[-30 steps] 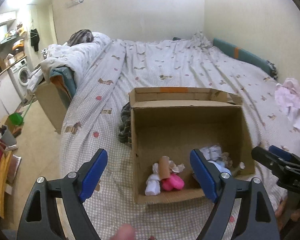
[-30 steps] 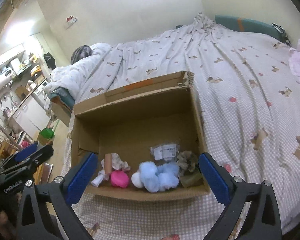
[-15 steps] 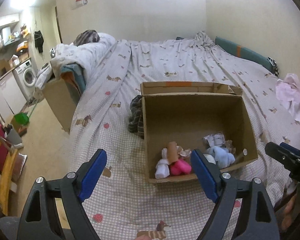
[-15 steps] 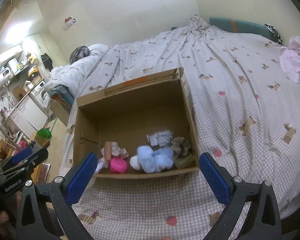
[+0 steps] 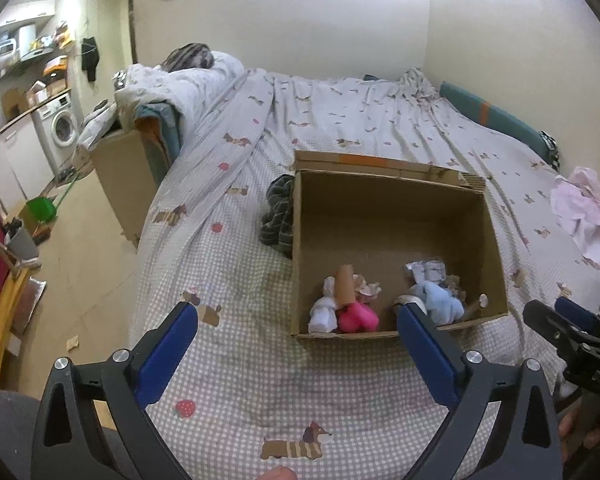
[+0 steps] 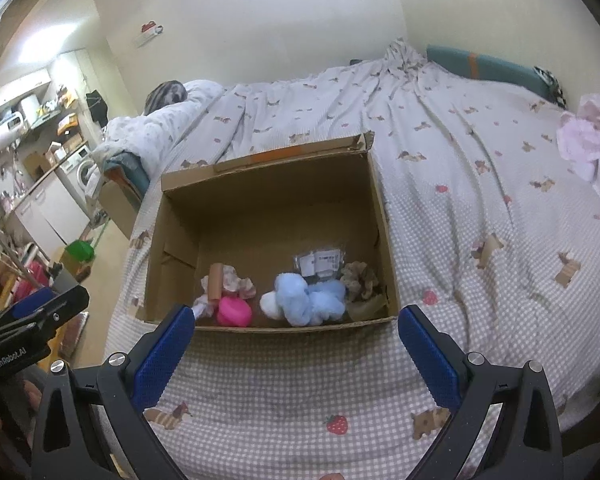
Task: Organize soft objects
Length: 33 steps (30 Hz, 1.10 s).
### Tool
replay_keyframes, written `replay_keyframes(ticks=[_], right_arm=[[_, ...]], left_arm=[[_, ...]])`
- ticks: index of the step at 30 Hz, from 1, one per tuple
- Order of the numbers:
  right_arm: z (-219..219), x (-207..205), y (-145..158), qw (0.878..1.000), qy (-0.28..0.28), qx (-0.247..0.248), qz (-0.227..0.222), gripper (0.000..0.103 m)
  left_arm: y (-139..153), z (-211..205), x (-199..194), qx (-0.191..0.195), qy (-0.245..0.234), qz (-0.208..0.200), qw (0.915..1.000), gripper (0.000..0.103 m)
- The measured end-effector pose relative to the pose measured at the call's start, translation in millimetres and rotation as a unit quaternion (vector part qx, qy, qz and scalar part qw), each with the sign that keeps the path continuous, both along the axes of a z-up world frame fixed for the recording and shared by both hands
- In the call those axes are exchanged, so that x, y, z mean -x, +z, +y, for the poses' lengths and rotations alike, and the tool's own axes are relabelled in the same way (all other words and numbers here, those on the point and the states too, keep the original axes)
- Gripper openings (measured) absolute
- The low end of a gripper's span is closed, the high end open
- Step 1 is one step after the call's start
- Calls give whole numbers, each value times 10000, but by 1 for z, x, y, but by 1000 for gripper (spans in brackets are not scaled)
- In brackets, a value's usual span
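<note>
Lying beyond both jaws (boxed): soft objects (image 6: 300, 300)

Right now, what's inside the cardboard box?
The box holds soft things along its near wall: a pink ball, a fluffy blue bundle, a tan roll, a brown scrunchie and a clear packet. What lies under them is covered.

the box (image 6: 382, 216) is plain matt brown cardboard with a torn, rough corner, sitting on a soft woven checked bedsheet (image 6: 480, 208). inside, the blue bundle (image 6: 308, 300) looks fluffy like fleece and the pink one (image 6: 234, 311) smoother cloth, next to a crinkly glossy plastic packet (image 6: 319, 262). gripper pads (image 6: 160, 356) are textured blue rubbery stuff on matt black plastic.
</note>
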State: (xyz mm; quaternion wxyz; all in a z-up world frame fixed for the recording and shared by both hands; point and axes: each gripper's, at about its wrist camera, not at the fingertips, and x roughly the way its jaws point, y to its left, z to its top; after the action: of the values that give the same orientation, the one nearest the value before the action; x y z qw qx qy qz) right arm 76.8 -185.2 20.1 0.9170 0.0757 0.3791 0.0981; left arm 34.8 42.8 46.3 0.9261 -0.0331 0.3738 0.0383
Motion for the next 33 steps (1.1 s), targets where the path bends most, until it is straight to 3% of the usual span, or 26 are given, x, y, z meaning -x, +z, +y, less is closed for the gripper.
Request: replay_keyframes(ticks=[33], right_arm=[[2,-11,-12,9996,-186,109,184,103]], left_arm=[[-17,-8,-9,-81,-174,192,9996,102]])
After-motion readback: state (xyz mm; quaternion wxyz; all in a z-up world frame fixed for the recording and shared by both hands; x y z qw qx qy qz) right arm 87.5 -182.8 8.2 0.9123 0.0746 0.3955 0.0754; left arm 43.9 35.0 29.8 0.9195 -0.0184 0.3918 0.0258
